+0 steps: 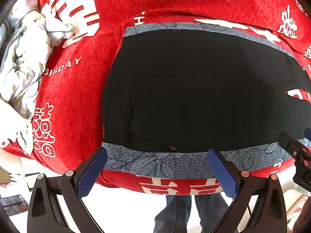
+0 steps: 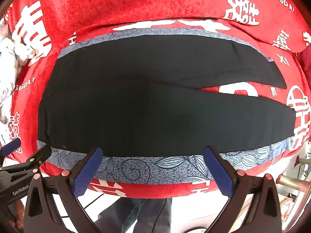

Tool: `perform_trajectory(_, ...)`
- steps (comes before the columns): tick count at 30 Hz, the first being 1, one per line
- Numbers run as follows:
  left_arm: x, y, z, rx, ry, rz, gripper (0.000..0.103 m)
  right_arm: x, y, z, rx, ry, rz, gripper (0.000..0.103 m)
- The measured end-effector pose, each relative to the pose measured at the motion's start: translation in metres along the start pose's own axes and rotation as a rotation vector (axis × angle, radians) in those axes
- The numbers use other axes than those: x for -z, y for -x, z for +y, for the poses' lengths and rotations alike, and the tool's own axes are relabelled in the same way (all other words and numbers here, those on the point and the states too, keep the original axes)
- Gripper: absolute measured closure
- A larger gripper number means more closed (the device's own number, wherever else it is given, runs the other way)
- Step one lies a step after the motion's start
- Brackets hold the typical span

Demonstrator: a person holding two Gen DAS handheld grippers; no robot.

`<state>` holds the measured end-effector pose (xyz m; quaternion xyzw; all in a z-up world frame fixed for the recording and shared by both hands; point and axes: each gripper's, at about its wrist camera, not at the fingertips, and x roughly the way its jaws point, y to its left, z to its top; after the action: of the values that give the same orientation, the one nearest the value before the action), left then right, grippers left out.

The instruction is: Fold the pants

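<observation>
Left gripper (image 1: 157,161): jaws spread wide, nothing between the blue ribbed pads (image 1: 91,172). It hovers at the near edge of the bed, fingertips over the grey-blue patterned side band (image 1: 155,161) of the pants.

Right gripper (image 2: 153,159): jaws likewise wide apart, empty, poised over the same band further along; pads (image 2: 219,172) frame a stretch of leaf and spiral print. Each gripper shows at the margin of the other's view, so the two sit side by side, near but apart.

Black pants (image 2: 136,112): spread flat on the red blanket (image 2: 136,2), lengthwise along the near edge. One patterned band runs along the near side, a second (image 2: 155,32) along the far side. Toward the right end the two legs part, a wedge of red blanket between them; the far leg (image 2: 243,73) ends short of the near one.

White and floral bedding (image 1: 25,62): bunched at the left end of the bed, clear of the pants.

Below the bed edge: a person's legs in blue jeans (image 1: 186,211), on a pale floor.
</observation>
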<state>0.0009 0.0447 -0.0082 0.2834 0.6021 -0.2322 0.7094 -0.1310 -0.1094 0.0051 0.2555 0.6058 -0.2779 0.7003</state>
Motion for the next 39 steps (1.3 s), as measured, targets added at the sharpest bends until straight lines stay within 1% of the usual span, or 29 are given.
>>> perform_trajectory(10,0.001,-0.002,0.000,-0.005,0.000,0.003,0.000,0.000,-0.002,0.000,0.001,0.001,0.004,0.000)
perform_trajectory(28,0.009,-0.007,0.002,-0.009,-0.003,0.015,0.000,0.009,-0.009,-0.006,-0.014,-0.025,0.021,0.000)
perform_trajectory(35,0.011,-0.011,0.007,0.001,0.013,0.025,0.000,0.011,-0.008,-0.007,-0.051,-0.040,0.017,0.000)
perform_trajectory(37,0.012,-0.012,0.009,0.014,0.020,0.025,0.000,0.012,-0.009,-0.008,-0.073,-0.048,0.019,0.000)
perform_trajectory(39,0.014,-0.012,0.012,0.050,0.035,0.021,0.000,0.013,-0.010,-0.008,-0.102,-0.059,0.020,0.000)
